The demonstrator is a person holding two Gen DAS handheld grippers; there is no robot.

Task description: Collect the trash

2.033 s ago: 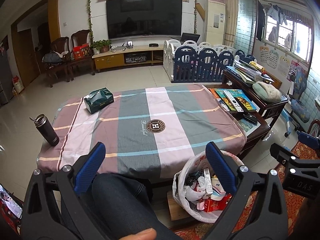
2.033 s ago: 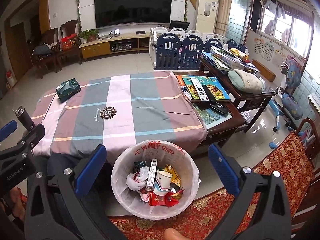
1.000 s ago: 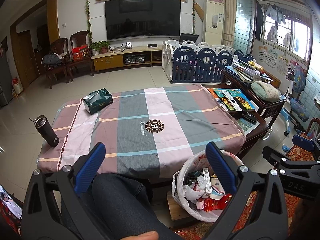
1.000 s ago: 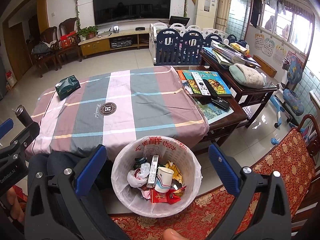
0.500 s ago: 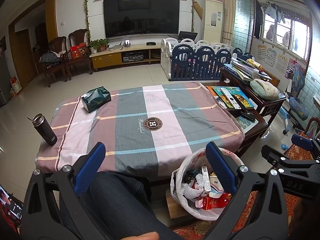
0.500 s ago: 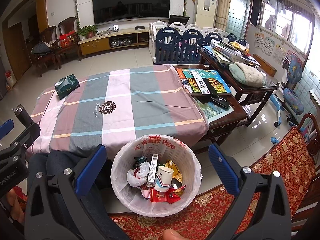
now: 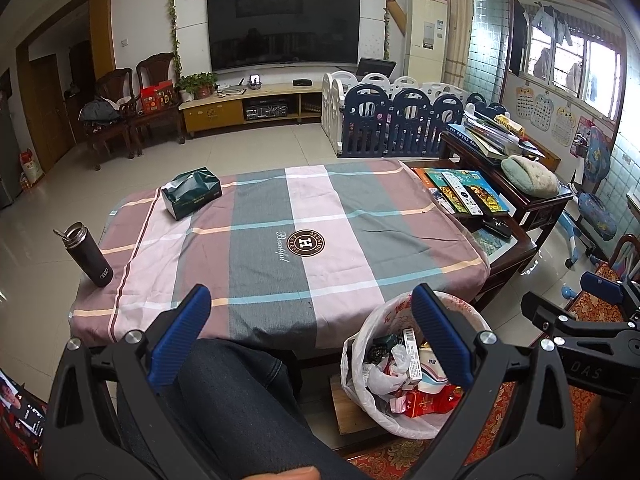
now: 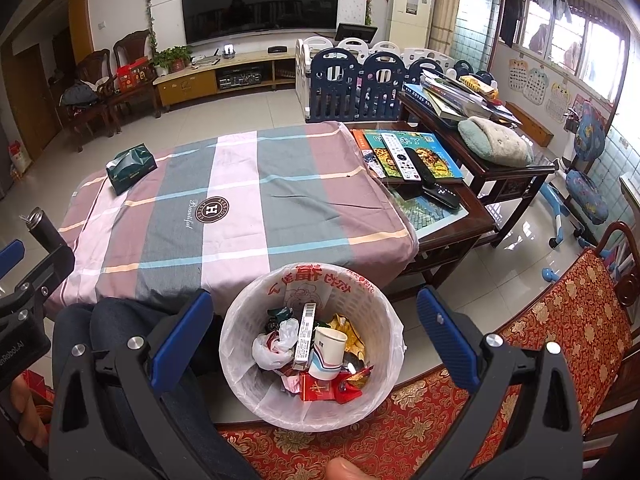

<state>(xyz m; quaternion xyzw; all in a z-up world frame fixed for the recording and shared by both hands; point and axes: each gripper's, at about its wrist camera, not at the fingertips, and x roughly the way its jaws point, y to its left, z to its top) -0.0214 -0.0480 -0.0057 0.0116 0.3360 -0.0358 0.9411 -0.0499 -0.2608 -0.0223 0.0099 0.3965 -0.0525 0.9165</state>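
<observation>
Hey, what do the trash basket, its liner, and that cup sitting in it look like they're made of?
Trash basket: likely white moulded plastic, judging by the perforated lattice wall showing through.
Liner: thin translucent plastic bag, wrinkled over the rim, with red printed characters.
Cup: probably paper, matte white with printed coloured stripes and a thin rolled lip.

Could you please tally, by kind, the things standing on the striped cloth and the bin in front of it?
Tissue packs: 1
Flasks: 1
Bins: 1
Total: 3
</observation>
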